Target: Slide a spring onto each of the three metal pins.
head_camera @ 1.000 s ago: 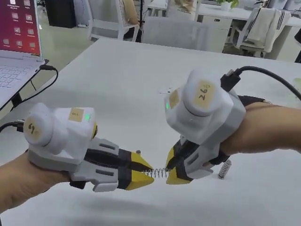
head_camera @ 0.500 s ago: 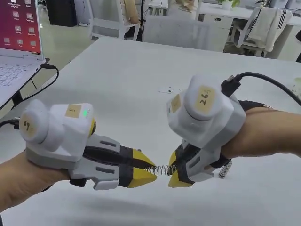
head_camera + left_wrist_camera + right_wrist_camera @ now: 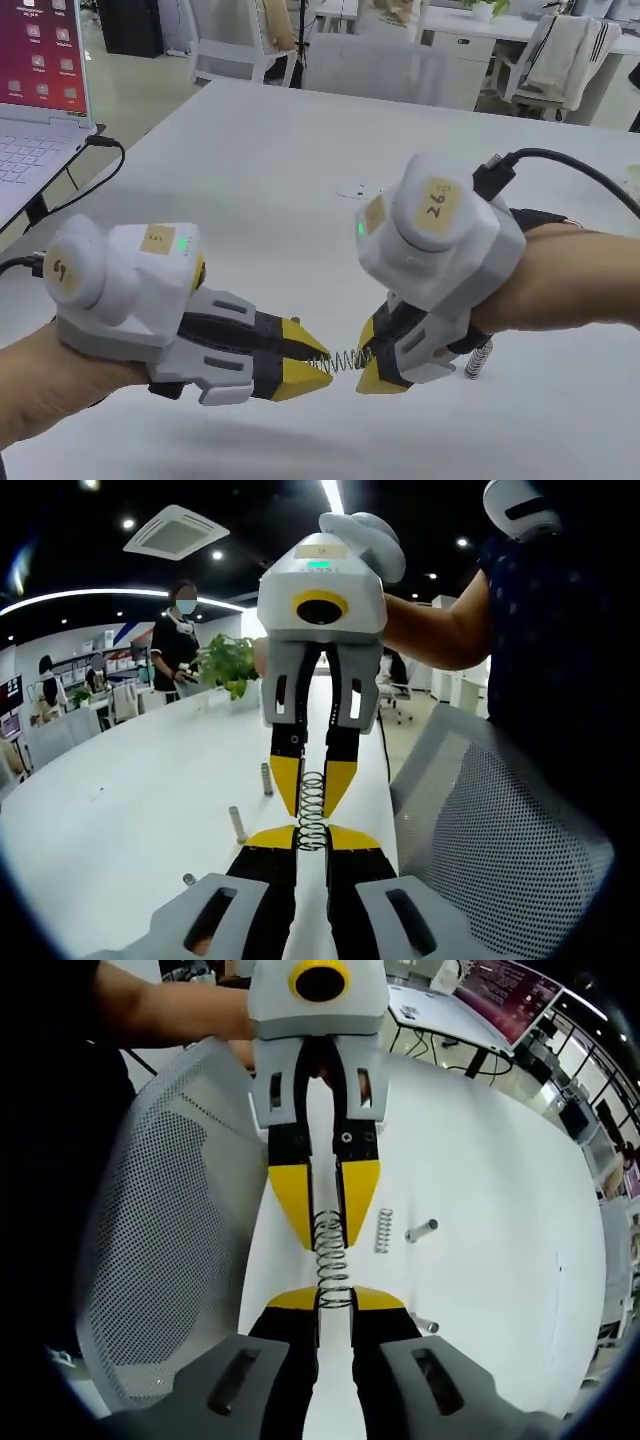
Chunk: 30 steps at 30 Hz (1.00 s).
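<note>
Left gripper view: left gripper (image 3: 312,837) jaws are pinched together on the near end of a spring (image 3: 312,802). The right gripper (image 3: 312,790) faces it tip to tip, its jaws clamped on the spring's far end. The spring runs straight between the two pairs of jaws, in the air above the desk (image 3: 120,820). Just left of the right gripper's jaws a ribbed piece (image 3: 266,778) stands upright on the desk. Cannot tell if it is a bare spring or a spring on a pin.

Right gripper view: same two-ended grip seen from the other side, yellow tips on both ends of the coil. Just right of the left gripper's jaws a loose spring (image 3: 383,1230) sits on the desk. A metal pin (image 3: 422,1229) is beside it, close but apart. Cannot tell if these two stand or lie. A second pin (image 3: 425,1325) is near the right gripper's own jaw tips, partly hidden. A mesh chair back (image 3: 150,1260) is on the other side of the jaws.

Head view: both grippers are low over the desk, tips nearly meeting, with the spring bridging the gap. Well beyond the left gripper, an open laptop (image 3: 40,90) with a cable (image 3: 105,160) is at the desk edge.
</note>
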Available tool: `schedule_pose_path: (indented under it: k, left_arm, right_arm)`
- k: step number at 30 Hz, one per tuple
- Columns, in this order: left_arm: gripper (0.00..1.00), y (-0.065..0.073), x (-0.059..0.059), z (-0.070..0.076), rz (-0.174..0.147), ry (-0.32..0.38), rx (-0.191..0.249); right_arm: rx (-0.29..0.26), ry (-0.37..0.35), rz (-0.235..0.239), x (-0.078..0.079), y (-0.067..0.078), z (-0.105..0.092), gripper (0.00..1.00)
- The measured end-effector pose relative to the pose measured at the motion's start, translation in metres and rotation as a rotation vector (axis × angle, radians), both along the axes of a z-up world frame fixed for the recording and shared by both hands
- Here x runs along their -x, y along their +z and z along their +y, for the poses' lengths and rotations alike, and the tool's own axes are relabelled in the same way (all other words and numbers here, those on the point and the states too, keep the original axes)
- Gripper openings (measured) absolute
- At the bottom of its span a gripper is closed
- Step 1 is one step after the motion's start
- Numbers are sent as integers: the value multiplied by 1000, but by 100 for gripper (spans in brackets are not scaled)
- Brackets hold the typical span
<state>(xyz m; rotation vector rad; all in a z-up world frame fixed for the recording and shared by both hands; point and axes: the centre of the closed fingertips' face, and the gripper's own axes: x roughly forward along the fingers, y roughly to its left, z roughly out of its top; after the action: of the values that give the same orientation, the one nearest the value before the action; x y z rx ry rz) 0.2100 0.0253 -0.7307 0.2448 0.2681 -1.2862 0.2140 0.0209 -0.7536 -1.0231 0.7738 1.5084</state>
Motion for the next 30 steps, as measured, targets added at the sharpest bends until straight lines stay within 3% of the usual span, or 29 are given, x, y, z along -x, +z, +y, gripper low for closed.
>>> schedule_pose_path:
  k: [18,30]
  left_arm:
    - [2,-7,5,-2,9,-24,-32]
    - [2,-8,8,-2,14,-22,-39]
  right_arm:
    - [-69,21,26,12,20,22,9]
    - [-50,43,22,16,20,28,9]
